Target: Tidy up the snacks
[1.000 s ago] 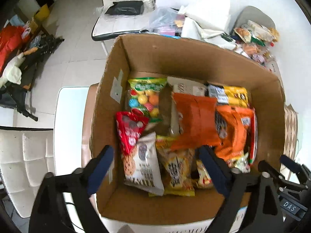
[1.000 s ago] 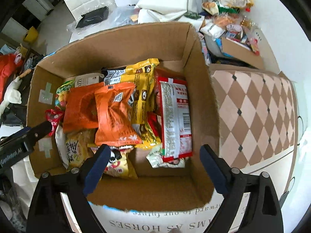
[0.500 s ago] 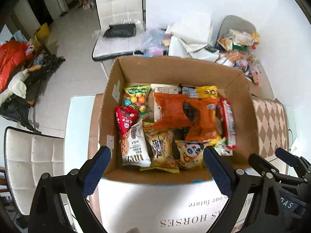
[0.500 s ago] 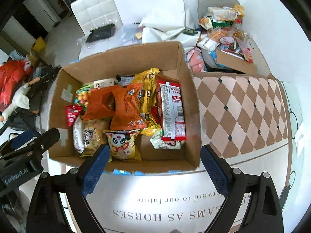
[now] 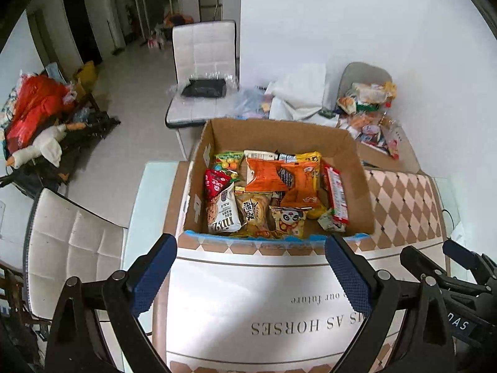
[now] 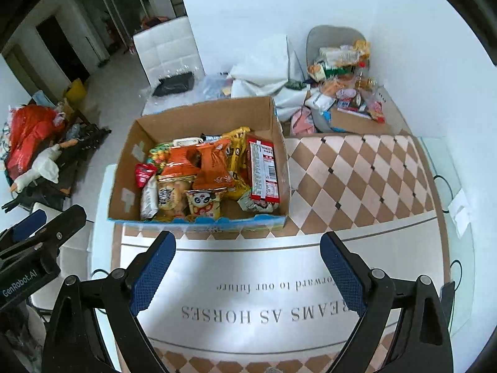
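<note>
Seen from the left wrist, the left tongs hang spread and empty over a table with a diamond-patterned cloth. Beyond them stands an open brown cardboard box packed with colourful snack packets.

From the right wrist, the right tongs are likewise spread wide, holding nothing. The box sits ahead-left; loose snacks lie piled behind it.

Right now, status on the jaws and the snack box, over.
Left gripper and right gripper: jaws wide, nothing held. Cardboard box full of snack packets, upright on the tablecloth. Nothing between grippers and box.
</note>
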### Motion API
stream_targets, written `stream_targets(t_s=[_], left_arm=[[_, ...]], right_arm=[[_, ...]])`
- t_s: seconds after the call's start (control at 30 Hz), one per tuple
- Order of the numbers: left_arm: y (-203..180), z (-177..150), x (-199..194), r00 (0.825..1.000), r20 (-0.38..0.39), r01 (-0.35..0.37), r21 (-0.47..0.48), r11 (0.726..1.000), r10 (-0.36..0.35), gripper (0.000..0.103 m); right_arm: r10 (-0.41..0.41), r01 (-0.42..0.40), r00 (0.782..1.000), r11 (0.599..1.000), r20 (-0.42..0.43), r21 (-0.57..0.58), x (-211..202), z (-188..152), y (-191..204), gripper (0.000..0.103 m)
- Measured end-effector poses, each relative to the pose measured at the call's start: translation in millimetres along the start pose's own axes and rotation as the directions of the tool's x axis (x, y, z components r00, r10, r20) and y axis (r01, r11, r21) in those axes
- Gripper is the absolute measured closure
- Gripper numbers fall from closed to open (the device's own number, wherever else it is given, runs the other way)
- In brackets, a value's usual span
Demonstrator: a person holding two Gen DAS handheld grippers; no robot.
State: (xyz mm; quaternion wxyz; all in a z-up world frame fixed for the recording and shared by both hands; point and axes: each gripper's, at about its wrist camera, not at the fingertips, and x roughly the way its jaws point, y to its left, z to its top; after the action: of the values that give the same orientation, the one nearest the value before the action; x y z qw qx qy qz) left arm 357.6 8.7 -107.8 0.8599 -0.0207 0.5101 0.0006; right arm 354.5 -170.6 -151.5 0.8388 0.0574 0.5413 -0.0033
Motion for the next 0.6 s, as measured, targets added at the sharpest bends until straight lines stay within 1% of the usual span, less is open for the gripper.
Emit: stream_targets(t_s=[0.1,0.17,0.27,0.37,0.43,0.6], left_arm=[[-1.3,-12.3,-27.3,0.999,0.042,-0.011,0.016,1.0,0.01,0.005],[-0.5,-18.5,-42.1,0.998,0.062,-0.018,0.019,1.0,0.016,0.005],[2.9,-30.8,-65.6,0.996,0.084,-0.006,0.005,1.0,0.006,0.005],[1.7,-40.9,-85.5,0.994,0.11,-0.016,0.013,1.0,0.014,0.005],[0.4,-47.3,-95.7,0.993,0.116,-0.013,0.017,1.0,0.01,0.005],[-0.7,-60.9,-117.5,0.993,0.114,-0.006,0.033,0.999,0.002,0.005]], right_arm=[[-0.001,0.001,0.999,1.0,0.048,-0.012,-31.5,-15.2,-0.9,0.007],[0.006,-0.006,0.998,1.0,0.065,-0.012,-49.0,-24.2,-2.1,0.007],[0.011,-0.009,0.995,1.0,0.095,-0.019,-75.9,-39.2,-3.5,0.007],[0.012,-0.009,0.992,1.0,0.125,-0.022,-100.0,-51.0,-4.2,0.007],[0.014,-0.011,0.99,1.0,0.142,-0.021,-115.0,-57.5,-5.7,0.007],[-0.012,0.019,0.979,0.999,0.203,-0.032,-153.0,-71.2,-6.9,0.007]])
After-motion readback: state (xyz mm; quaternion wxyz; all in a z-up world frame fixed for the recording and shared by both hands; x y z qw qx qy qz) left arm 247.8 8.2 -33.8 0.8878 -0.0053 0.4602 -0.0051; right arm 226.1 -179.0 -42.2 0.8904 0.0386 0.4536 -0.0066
